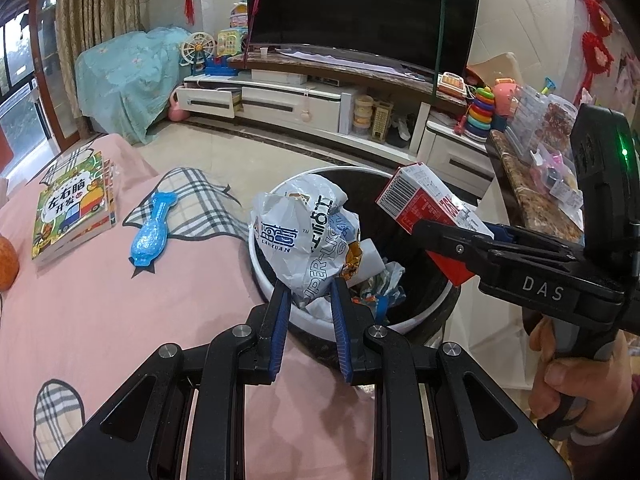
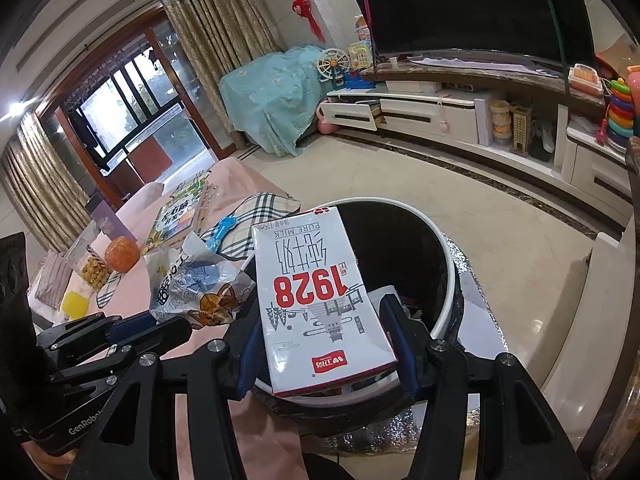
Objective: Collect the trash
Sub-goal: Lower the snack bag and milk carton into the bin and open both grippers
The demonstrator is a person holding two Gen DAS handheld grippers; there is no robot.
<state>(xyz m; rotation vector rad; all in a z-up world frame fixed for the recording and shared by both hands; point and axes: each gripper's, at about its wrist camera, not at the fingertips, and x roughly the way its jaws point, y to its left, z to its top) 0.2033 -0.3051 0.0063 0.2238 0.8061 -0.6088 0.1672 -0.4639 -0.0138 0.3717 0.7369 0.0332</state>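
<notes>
My left gripper (image 1: pixel 308 286) is shut on a crumpled white plastic wrapper (image 1: pixel 308 228) and holds it over the near rim of a round white-rimmed trash bin (image 1: pixel 260 276) with a black liner and some trash inside. My right gripper (image 2: pixel 324 308) is shut on a red and white milk carton (image 2: pixel 316 288) marked 1928 and holds it over the bin (image 2: pixel 448 272). In the left wrist view the carton (image 1: pixel 420 204) hangs over the bin's right side in the right gripper (image 1: pixel 432 228). The wrapper (image 2: pixel 192 288) and the left gripper (image 2: pixel 160 328) show at the right wrist view's left.
A pink tablecloth (image 1: pixel 100 320) covers the table left of the bin. On it lie a children's book (image 1: pixel 72 212), a blue plastic toy (image 1: pixel 154 228), an orange (image 2: pixel 122 254) and snack packets (image 2: pixel 94 272). A TV stand (image 1: pixel 304 100) stands across the tiled floor. A marble counter (image 1: pixel 532 196) stands at right.
</notes>
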